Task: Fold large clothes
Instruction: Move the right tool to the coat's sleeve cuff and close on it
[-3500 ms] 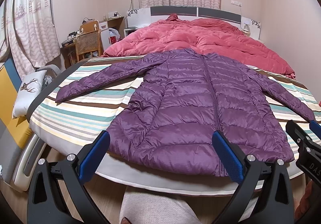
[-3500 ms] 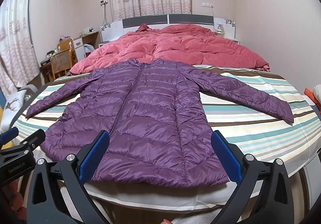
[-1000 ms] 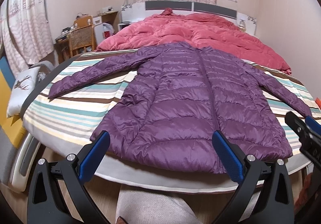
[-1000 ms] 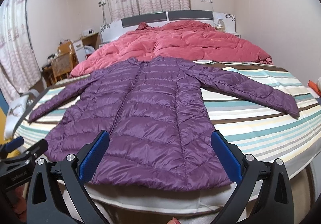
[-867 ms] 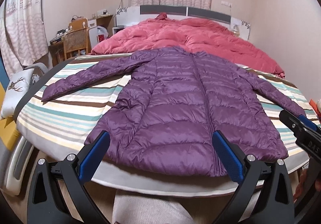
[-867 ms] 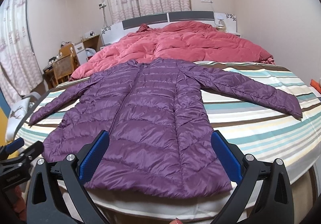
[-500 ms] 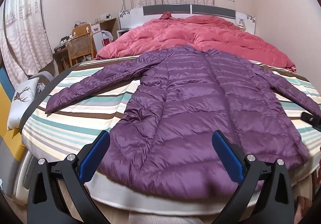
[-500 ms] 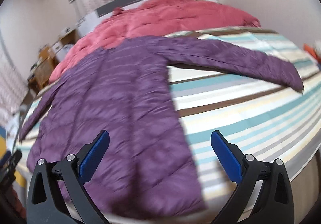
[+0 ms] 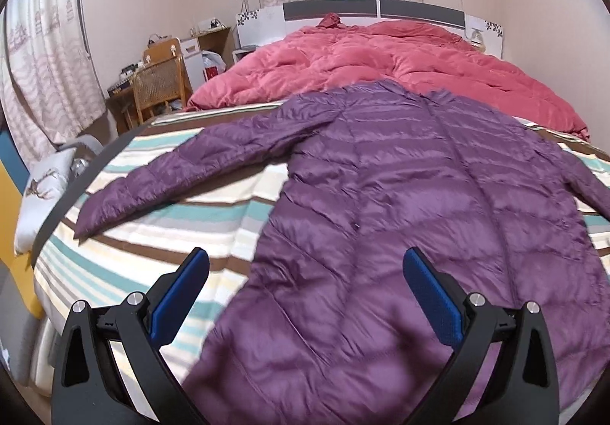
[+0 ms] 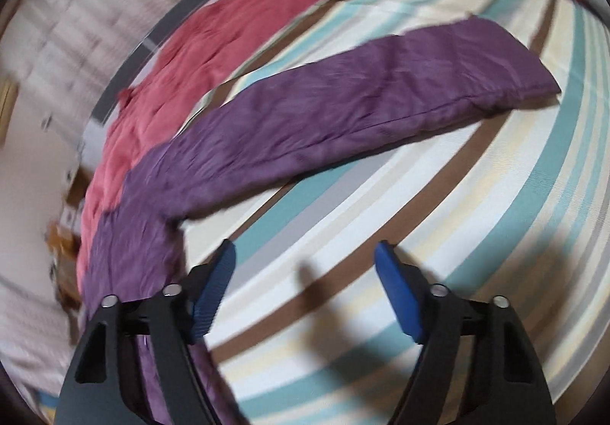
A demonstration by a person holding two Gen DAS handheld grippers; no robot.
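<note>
The bed [image 9: 126, 257] with its striped sheet fills the room, a pink duvet [image 9: 381, 59] heaped toward the headboard; the purple down coat [image 9: 400, 219] lies flat across it, sleeves spread; the left hand-held gripper [image 9: 305, 287] hangs over the hem, jaws wide apart and empty; the right hand-held gripper [image 10: 305, 284] tilts above bare sheet beside the sleeve [image 10: 362, 89], jaws closing on nothing.

Pink duvet [image 9: 381, 59] on striped sheet [image 9: 152, 234], wicker chair [image 9: 158, 85] beside.
</note>
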